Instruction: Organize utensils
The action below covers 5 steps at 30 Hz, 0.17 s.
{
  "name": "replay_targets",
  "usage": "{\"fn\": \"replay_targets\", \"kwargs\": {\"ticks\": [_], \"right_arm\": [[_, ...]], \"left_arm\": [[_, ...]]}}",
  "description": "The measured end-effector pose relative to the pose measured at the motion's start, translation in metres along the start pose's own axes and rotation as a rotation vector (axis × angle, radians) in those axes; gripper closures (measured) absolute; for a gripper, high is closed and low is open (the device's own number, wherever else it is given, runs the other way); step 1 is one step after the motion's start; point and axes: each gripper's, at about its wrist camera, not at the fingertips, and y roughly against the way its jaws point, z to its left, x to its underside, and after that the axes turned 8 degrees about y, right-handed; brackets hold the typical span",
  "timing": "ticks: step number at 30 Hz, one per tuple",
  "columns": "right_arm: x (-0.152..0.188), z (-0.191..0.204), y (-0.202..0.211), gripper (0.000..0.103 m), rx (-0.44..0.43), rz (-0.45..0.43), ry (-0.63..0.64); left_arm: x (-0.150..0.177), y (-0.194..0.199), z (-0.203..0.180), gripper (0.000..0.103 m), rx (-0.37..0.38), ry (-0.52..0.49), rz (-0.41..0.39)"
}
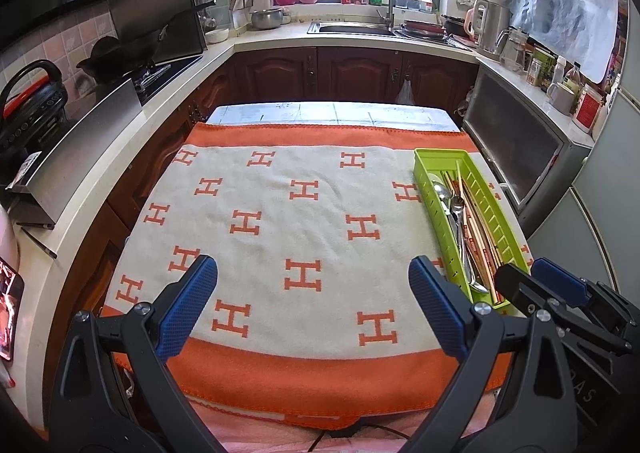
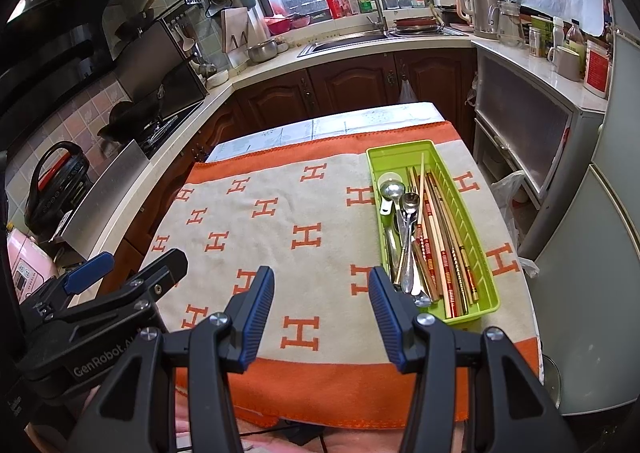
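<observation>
A lime-green slotted utensil tray (image 1: pixel 430 157) (image 2: pixel 486 273) lies along the right side of the table. Inside it lie metal spoons (image 1: pixel 456 205) (image 2: pixel 408 205) and several wooden chopsticks (image 1: pixel 478 237) (image 2: pixel 440 249), some with red bands. My left gripper (image 1: pixel 312 273) hovers open over the front middle of the cloth, nothing between its blue pads. My right gripper (image 2: pixel 322 281) is also open and empty, just left of the tray's near end. Each gripper shows at the edge of the other's view, the right gripper (image 1: pixel 532 273) by the tray's near end.
An orange and cream blanket (image 1: pixel 280 213) (image 2: pixel 280 221) with H marks covers the table. Kitchen counters wrap around: stove and wok (image 1: pixel 116 61) on the left, sink (image 1: pixel 352 27) at the back, a metal cabinet (image 1: pixel 520 149) and a fridge (image 2: pixel 592 253) on the right.
</observation>
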Motion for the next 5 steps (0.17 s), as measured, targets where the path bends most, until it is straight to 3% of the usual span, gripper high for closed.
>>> {"fn": "replay_targets", "kwargs": {"ticks": [5], "right_arm": [[0.0010, 0.0001, -0.0004, 0.054, 0.001, 0.000, -0.001]], "left_arm": [[-0.0005, -0.0008, 0.0017, 0.007, 0.002, 0.007, 0.007]]}}
